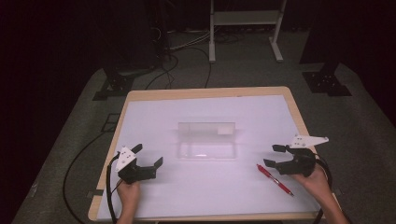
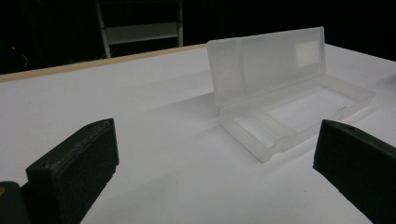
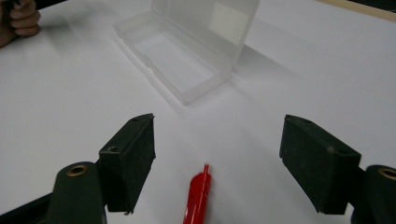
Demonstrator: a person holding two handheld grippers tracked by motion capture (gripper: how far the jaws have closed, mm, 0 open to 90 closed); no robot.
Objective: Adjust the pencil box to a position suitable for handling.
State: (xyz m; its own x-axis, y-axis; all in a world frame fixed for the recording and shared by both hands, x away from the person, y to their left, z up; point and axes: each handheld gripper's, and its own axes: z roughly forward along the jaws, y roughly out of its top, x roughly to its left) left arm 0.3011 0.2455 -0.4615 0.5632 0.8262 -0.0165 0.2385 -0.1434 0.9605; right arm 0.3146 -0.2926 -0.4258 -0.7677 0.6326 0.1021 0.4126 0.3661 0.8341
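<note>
Nothing looks started: case lies open and empty mid-table, pen rests just beside the right gripper, and left gripper waits apart, both with jaws spread

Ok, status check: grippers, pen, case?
Left gripper open, empty. Right gripper open, over red pen. Clear case open, empty. Nothing between.

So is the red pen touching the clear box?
Apart. In the high view the pen lies right of the box with bare white table between them; the right gripper view shows that gap too.
</note>
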